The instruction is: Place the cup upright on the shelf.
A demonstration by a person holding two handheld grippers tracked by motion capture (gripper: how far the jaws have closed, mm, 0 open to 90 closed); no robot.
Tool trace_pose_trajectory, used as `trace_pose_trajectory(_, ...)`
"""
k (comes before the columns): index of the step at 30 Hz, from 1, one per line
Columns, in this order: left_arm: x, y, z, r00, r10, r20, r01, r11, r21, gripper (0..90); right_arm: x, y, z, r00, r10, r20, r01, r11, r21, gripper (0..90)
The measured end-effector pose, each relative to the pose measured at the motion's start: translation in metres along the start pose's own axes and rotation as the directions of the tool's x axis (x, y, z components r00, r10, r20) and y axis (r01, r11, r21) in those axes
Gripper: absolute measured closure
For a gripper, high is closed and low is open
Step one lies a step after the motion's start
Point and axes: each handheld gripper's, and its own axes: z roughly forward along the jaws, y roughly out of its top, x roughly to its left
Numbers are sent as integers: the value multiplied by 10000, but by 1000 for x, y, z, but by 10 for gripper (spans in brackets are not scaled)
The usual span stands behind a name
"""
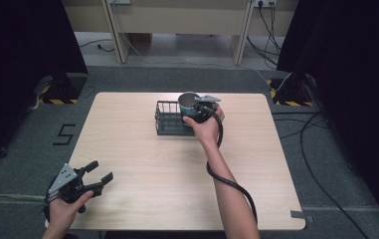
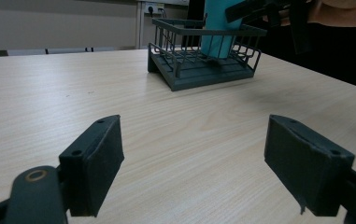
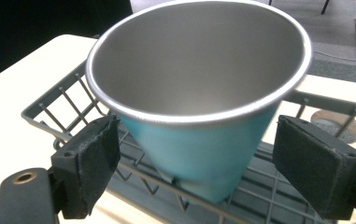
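Item: teal cup (image 3: 199, 154), steel-lined, standing in the dark wire basket (image 1: 167, 119) at upper centre of the counter (image 1: 177, 184); its base is hidden by the basket wires. Right claw (image 3: 196, 163) released, jaws either side of the cup, not touching. Left claw (image 1: 100, 178) released, lower left of the frame, holding nothing.

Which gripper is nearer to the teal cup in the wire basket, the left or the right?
The right gripper: its open jaws flank the teal cup in the basket. The left gripper is far away, near the table's front left corner.
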Motion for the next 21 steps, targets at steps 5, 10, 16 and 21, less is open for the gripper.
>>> trace_pose_trajectory(5,0,0,0,10000,2,-10,-2,10000,-2,189,-2,-4,-11,10000,5,29,-5,10000,-73,160)
trace_pose_trajectory(10,0,0,0,10000,1,-11,-1,10000,-6,189,-3,-6,-18,10000,-7,-5,7,9999,-140,160)
trace_pose_trajectory(16,0,0,0,10000,2,-21,-2,10000,-9,188,-2,-12,-29,10000,-76,-29,75,9999,-148,159)
trace_pose_trajectory(21,0,0,0,10000,9,-22,-9,10000,-13,189,-3,-18,-38,9998,-173,-42,171,9994,-296,159)
